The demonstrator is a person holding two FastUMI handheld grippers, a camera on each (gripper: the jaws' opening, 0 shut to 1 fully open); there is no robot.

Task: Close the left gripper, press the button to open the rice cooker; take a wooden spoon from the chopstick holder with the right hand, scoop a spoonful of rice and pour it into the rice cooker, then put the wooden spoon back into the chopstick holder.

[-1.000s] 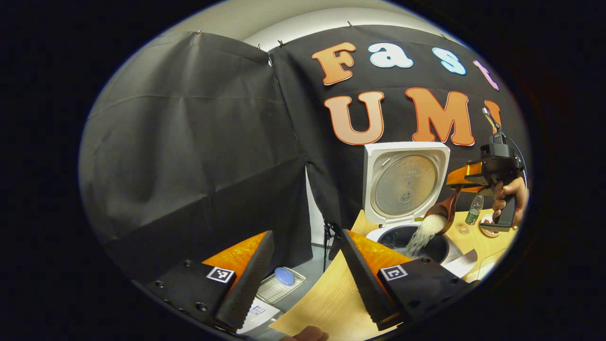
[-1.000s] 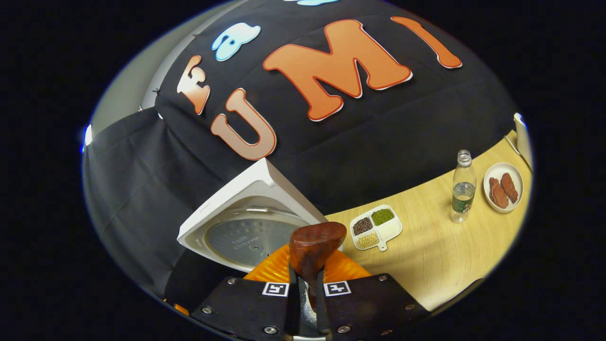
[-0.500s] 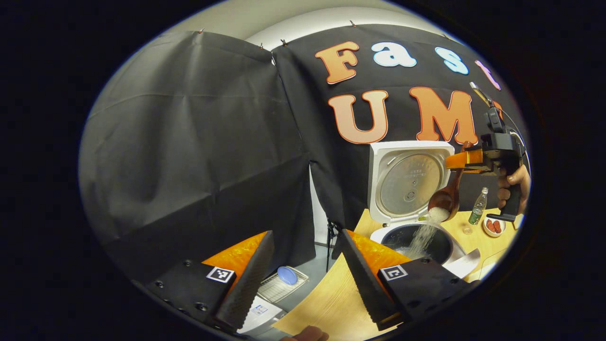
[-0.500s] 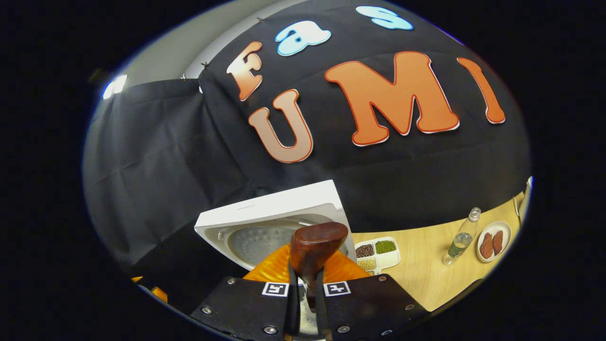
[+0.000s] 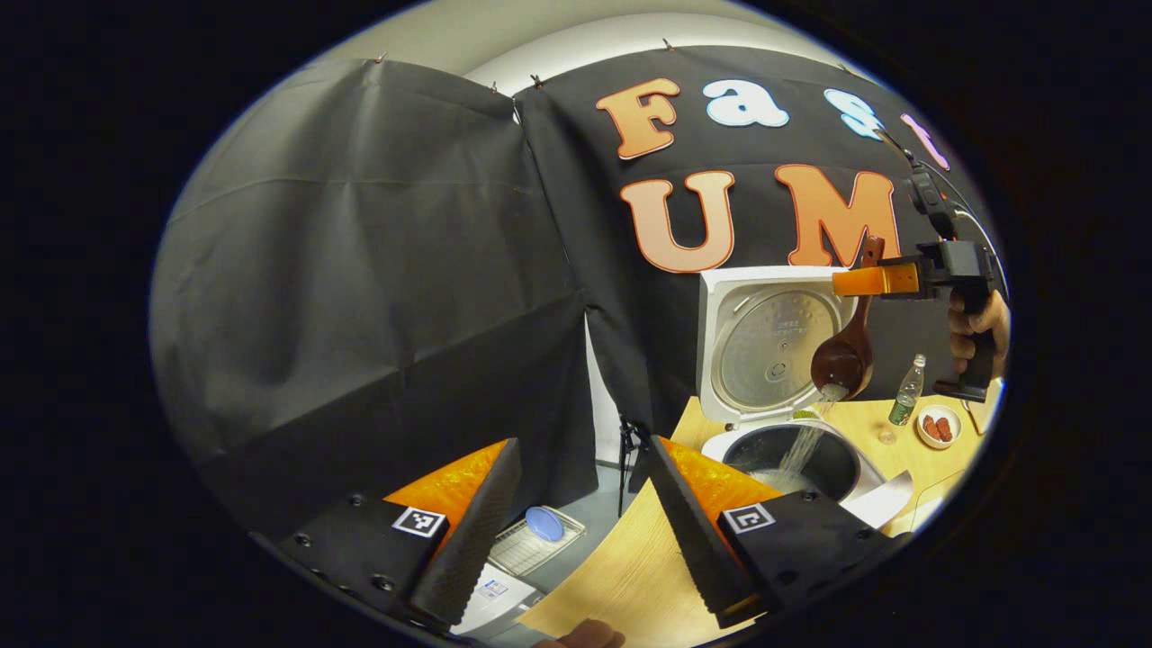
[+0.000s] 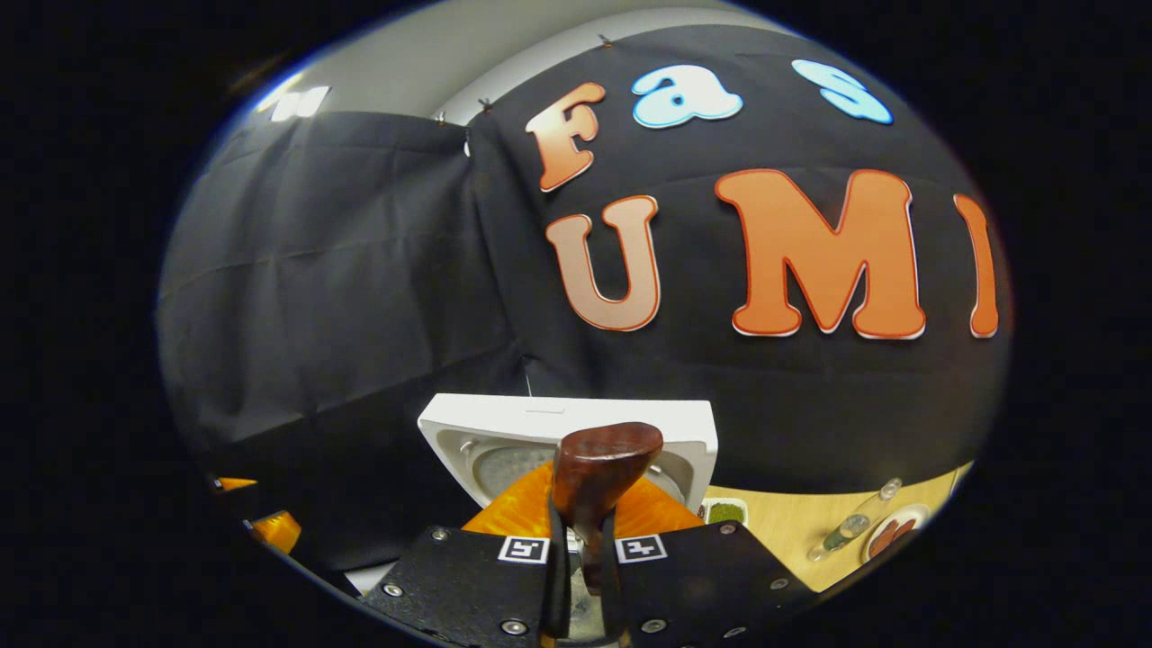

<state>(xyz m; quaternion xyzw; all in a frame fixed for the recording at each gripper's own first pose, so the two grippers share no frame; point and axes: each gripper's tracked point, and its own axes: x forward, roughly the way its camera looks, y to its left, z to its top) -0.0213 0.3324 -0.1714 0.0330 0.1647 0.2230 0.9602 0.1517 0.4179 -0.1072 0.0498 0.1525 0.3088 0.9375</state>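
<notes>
Right tool pinches spoon, rice streaming into cooker; left tool spread. Risk: sideways drift scatters grains onto surface.

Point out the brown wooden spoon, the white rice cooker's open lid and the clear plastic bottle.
brown wooden spoon [image 5: 843, 364]: left gripper view, back of bowl.
white rice cooker's open lid [image 5: 776, 340]: left gripper view, metal inner plate.
clear plastic bottle [image 5: 905, 397]: left gripper view, body.
</notes>
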